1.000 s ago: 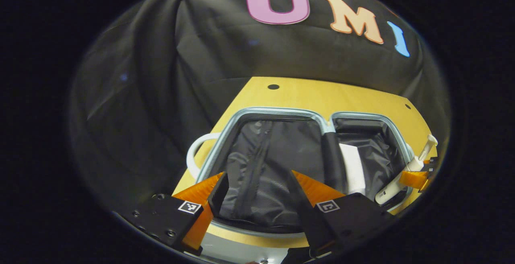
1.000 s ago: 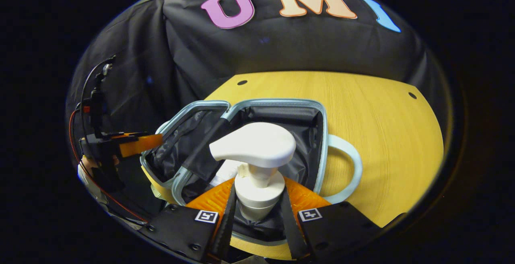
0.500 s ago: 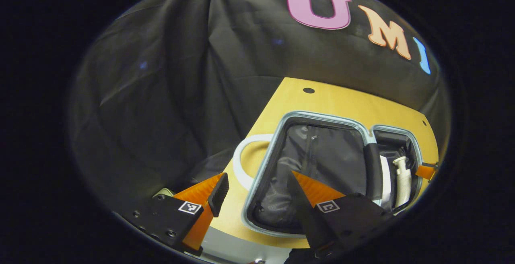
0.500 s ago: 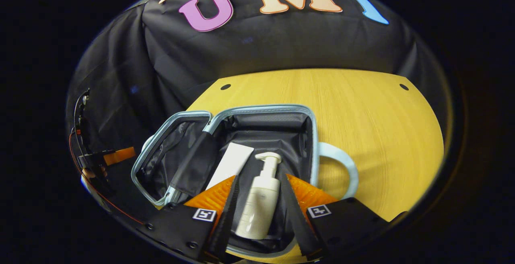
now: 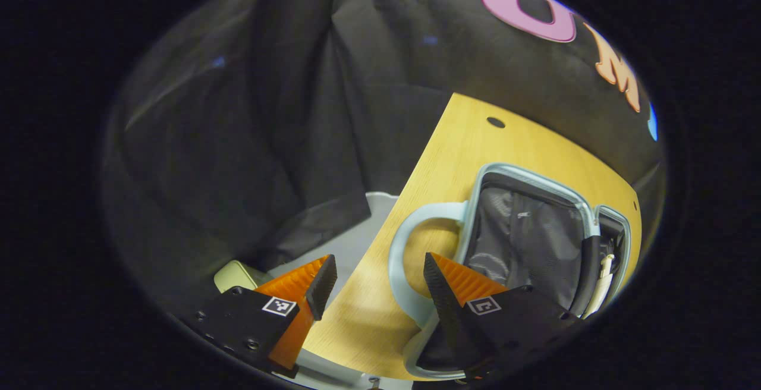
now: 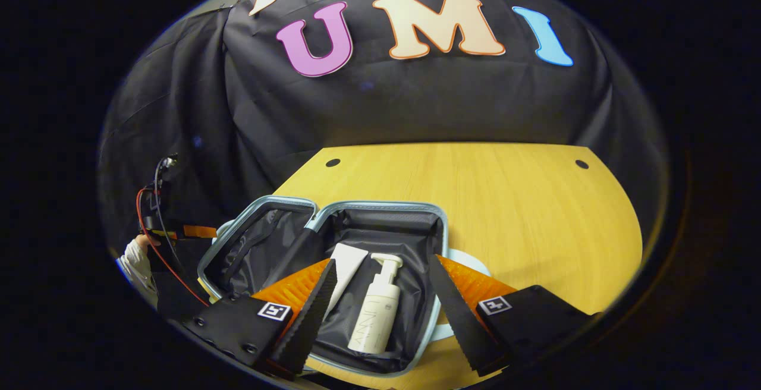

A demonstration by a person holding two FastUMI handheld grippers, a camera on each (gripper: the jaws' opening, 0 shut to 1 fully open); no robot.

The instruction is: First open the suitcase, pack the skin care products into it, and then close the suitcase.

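Observation:
The small suitcase (image 6: 380, 206) lies open on the wooden table, pale blue rim, dark lining, two halves side by side. In its right half rest a white pump bottle (image 6: 374, 318) and a white tube (image 6: 346, 264), both lying flat. My right gripper (image 6: 381, 264) is open above that half, a finger on either side of the bottle, holding nothing. My left gripper (image 5: 376, 274) is open and empty over the table's left edge, next to the suitcase's loop handle (image 5: 399, 241). The suitcase (image 5: 526, 174) lies to its right, and a sliver of the bottle (image 5: 603, 271) shows at the far side. The left gripper (image 6: 191, 231) and a hand (image 6: 138, 256) show left of the case.
The wooden table (image 6: 511, 200) stretches bare to the right of and behind the suitcase, with small holes near its back corners. Off the table's left edge lie a grey floor (image 5: 364, 232) and a pale green object (image 5: 235, 274). Black cloth walls stand close behind.
My right gripper let go of the pump bottle, which now lies in the suitcase, then opened wider and drew back. My left gripper swung left from over the lining to the handle.

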